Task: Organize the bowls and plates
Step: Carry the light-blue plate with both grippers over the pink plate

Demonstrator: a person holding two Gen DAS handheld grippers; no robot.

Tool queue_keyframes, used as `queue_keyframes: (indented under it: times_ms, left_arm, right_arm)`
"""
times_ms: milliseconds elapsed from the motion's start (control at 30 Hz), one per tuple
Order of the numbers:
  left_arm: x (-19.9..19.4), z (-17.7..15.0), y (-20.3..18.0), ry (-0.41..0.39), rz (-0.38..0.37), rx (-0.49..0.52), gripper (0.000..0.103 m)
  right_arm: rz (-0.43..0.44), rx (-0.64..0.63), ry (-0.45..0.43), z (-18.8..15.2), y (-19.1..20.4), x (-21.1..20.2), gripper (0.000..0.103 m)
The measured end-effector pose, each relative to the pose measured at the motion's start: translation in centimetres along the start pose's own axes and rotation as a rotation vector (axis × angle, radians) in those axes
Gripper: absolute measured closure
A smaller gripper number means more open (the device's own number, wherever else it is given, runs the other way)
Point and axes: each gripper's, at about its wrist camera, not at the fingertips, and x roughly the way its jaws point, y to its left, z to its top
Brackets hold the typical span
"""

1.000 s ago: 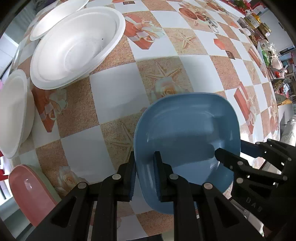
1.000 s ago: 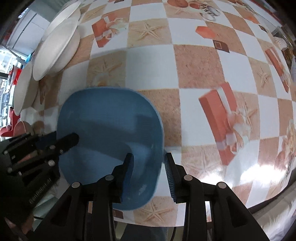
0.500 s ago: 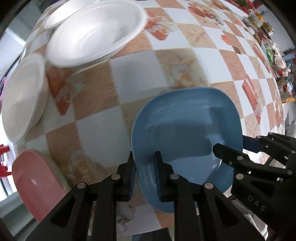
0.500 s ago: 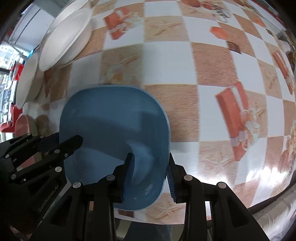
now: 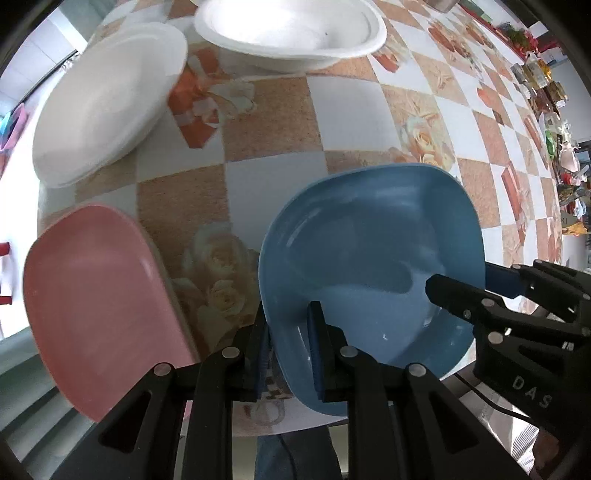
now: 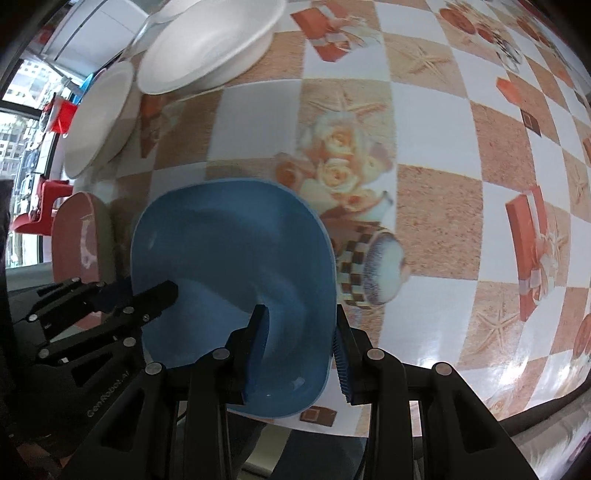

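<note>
A blue squarish bowl (image 5: pixel 373 251) is held above the table by both grippers. My left gripper (image 5: pixel 290 332) is shut on its left rim. My right gripper (image 6: pixel 301 343) is shut on its right rim; the bowl also shows in the right wrist view (image 6: pixel 229 266). A pink plate (image 5: pixel 96 306) lies at the table's near left corner, just left of the blue bowl, and shows in the right wrist view (image 6: pixel 75 236). A large white bowl (image 5: pixel 291 33) and a white plate (image 5: pixel 107 110) sit farther back on the left.
The table has a checked cloth (image 6: pixel 424 155) with roses, starfish and gift boxes. Small cluttered items (image 5: pixel 539 77) stand along the far right edge. The table's near edge (image 5: pixel 295 430) lies just under the blue bowl. Red stools (image 6: pixel 55 110) stand beyond the left edge.
Both grippers have carried the blue bowl to the left along the table's near edge. The pink plate is now much closer beside it, and the white dishes have shifted right in view.
</note>
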Motion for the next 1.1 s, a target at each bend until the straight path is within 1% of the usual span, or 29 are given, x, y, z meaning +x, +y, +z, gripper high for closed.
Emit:
queue_keyframes:
  times_ms: [100,133,267,300,333,367,500,600,633,667,700,833,1100]
  left_arm:
    - [-1.2,-0.1,0.2,-0.016,0.009,0.000,0.083]
    - [-1.5,0.4,-0.4,-0.020,0.011,-0.005,0.083]
    - [-3.1,-0.3,0.2,-0.041,0.022,-0.019,0.083]
    - [-3.9,0.0,0.6,-0.046,0.025,-0.029,0.083]
    - [-3.8,0.7,0.8,-0.049,0.027,-0.041,0.083]
    - [-4.7,0.8,0.7,-0.054,0.030,-0.052,0.083]
    - [-6.2,0.0,1.6,-0.076,0.047,-0.101,0.083]
    - [-6.6,-1.3,2.6,-0.091,0.064,-0.133,0.083]
    - [-6.5,-1.5,2.3,-0.095,0.071,-0.142,0.083]
    - [-6.3,-1.6,2.8,-0.099,0.077,-0.150,0.083]
    - [-6.1,-1.8,3.2,-0.102,0.082,-0.160,0.083]
    - [-4.9,-2.0,5.5,-0.100,0.097,-0.201,0.083]
    - [-5.8,-3.4,9.3,-0.091,0.125,-0.261,0.083]
  right_arm:
    - [-0.002,-0.014,-0.004,0.6,-0.8,-1.0,0.067]
    - [-0.001,-0.017,-0.006,0.9,-1.1,-1.2,0.067]
    - [0.005,-0.038,-0.018,1.8,-2.1,-2.7,0.067]
    - [0.009,-0.045,-0.021,2.1,-2.3,-3.3,0.067]
    - [0.012,-0.051,-0.024,2.2,-2.5,-3.5,0.067]
    - [0.015,-0.059,-0.028,2.6,-2.7,-4.2,0.067]
    - [0.030,-0.103,-0.039,4.4,-2.6,-6.7,0.067]
    - [0.041,-0.143,-0.043,4.7,-2.4,-7.2,0.067]
    - [0.044,-0.161,-0.041,3.9,-2.0,-6.7,0.067]
    - [0.047,-0.173,-0.041,3.6,-1.3,-6.7,0.067]
    - [0.049,-0.188,-0.041,2.4,0.3,-6.1,0.067]
    - [0.064,-0.240,-0.029,2.4,0.7,-5.9,0.067]
    - [0.088,-0.321,-0.010,3.2,1.4,-5.9,0.067]
